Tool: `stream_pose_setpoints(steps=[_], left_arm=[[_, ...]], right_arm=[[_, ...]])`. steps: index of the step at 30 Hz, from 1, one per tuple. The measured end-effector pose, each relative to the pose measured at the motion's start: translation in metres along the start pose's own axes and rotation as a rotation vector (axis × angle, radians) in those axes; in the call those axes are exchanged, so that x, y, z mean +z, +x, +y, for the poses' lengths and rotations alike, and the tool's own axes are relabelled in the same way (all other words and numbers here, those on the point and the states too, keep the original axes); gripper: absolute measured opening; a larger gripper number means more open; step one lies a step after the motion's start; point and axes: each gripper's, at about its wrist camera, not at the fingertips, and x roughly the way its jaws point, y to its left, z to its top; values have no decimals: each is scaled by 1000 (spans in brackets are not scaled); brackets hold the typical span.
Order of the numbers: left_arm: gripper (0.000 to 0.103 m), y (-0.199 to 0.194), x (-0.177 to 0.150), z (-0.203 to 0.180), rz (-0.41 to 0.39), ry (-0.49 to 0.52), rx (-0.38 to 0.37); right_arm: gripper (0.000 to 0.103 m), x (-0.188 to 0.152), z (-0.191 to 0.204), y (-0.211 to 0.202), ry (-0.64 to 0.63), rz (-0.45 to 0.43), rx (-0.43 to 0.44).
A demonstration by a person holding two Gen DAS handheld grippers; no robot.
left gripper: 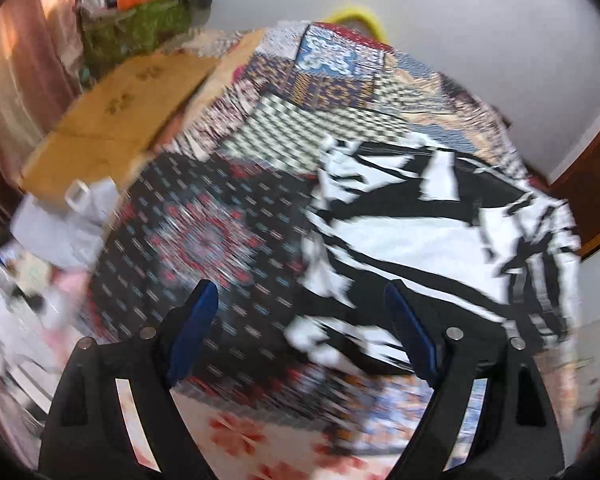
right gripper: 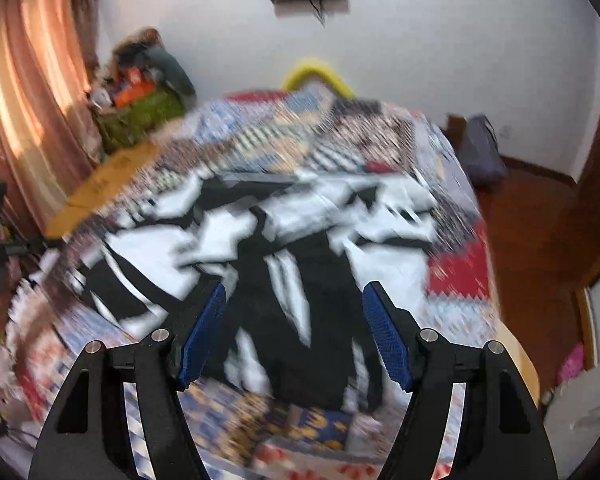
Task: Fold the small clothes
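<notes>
A: Both views are motion-blurred. What's the garment (left gripper: 432, 236) look like?

B: Black and white, broad bands plus thinner stripes, crumpled in a loose heap, not flat. Edges and sleeves can't be told apart in the blur. It lies on the bed (left gripper: 204, 236), on the patchwork quilt (right gripper: 456, 272), toward the bed's right side in the left wrist view; in the right wrist view it spreads across the middle of the bed (right gripper: 236, 428).

A: Left gripper (left gripper: 300, 328)?

B: Jaws released, standing wide, blue pads (left gripper: 194, 328) clear. Nothing between them; they hang above the dark red-and-blue patterned patch, the garment's left edge just under the right finger.

A: Right gripper (right gripper: 294, 334)?

B: Also released, jaws apart, nothing pinched. It hangs over the near, darker part of the garment (right gripper: 284, 264); no contact that I can see.

A: Containers?

B: A flattened cardboard box (left gripper: 116, 128) lies along the bed's far left edge. Beyond it in the room corner, a green bag or bin (right gripper: 140, 116) heaped with mixed stuff, something orange on top; contents too blurred to name. Peach curtain (right gripper: 24, 100) at left, white wall (right gripper: 440, 48) behind.
</notes>
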Motion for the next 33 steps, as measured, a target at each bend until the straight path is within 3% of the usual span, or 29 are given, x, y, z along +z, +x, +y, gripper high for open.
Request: stream_pose_setpoints(steps=[4, 10, 13, 18, 26, 29, 30, 31, 32, 33], left_arm=[[85, 11, -23, -17, 117, -54, -158], [85, 38, -47, -35, 236, -113, -260], [88, 43, -48, -37, 238, -127, -268], [96, 62, -39, -31, 256, -219, -366], [96, 89, -11, -42, 207, -290, -418], [68, 96, 1, -44, 185, -289, -348], [48, 99, 5, -44, 184, -296, -306], [22, 99, 7, -43, 178, -299, -252], [18, 100, 10, -43, 170, -295, -198], [16, 100, 11, -43, 162, -299, -201]], right_arm=[[73, 5, 32, 15, -22, -27, 58], [73, -19, 56, 75, -33, 111, 89], [73, -31, 59, 96, -29, 185, 86], [76, -41, 56, 112, -19, 280, 138], [82, -43, 60, 112, -55, 303, 155], [82, -45, 62, 112, -56, 301, 153], [82, -45, 63, 112, -59, 301, 150], [82, -45, 63, 112, -59, 301, 149], [82, -45, 64, 111, -59, 300, 149], [82, -44, 64, 110, -58, 298, 150]])
